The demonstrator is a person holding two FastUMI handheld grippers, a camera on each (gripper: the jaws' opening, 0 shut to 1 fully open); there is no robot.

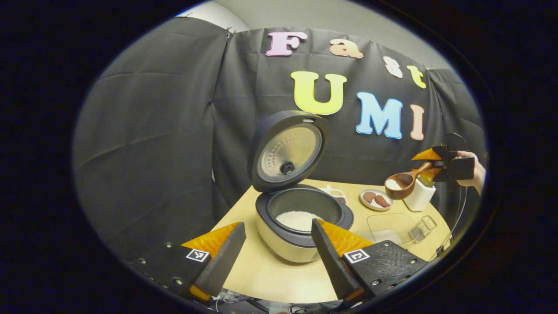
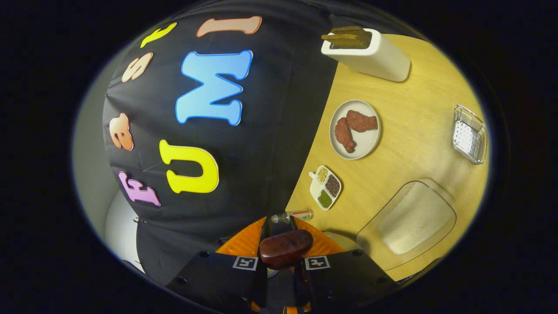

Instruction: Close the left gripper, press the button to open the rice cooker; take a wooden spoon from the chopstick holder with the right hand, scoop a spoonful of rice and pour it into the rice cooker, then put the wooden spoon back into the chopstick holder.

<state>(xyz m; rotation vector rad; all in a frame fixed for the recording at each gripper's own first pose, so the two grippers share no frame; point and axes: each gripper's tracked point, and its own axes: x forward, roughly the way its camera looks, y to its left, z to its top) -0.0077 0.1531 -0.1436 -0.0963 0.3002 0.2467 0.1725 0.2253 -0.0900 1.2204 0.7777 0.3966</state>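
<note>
Here the wooden spoon (image 1: 405,181), loaded with rice and clamped in the closed right claw (image 1: 436,165) far right above the chopstick holder (image 1: 419,195), could be tilted and rice spilled on the worktop (image 1: 270,270) before the open rice cooker (image 1: 301,218) near the open, empty left claw (image 1: 279,244) is reached.

The left gripper (image 1: 278,257) has wedge-shaped fingers on textured black plates studded with silver screws; each plate carries a small square black-and-white marker; the right gripper (image 2: 279,244) seemingly matches, with similar markers.
</note>
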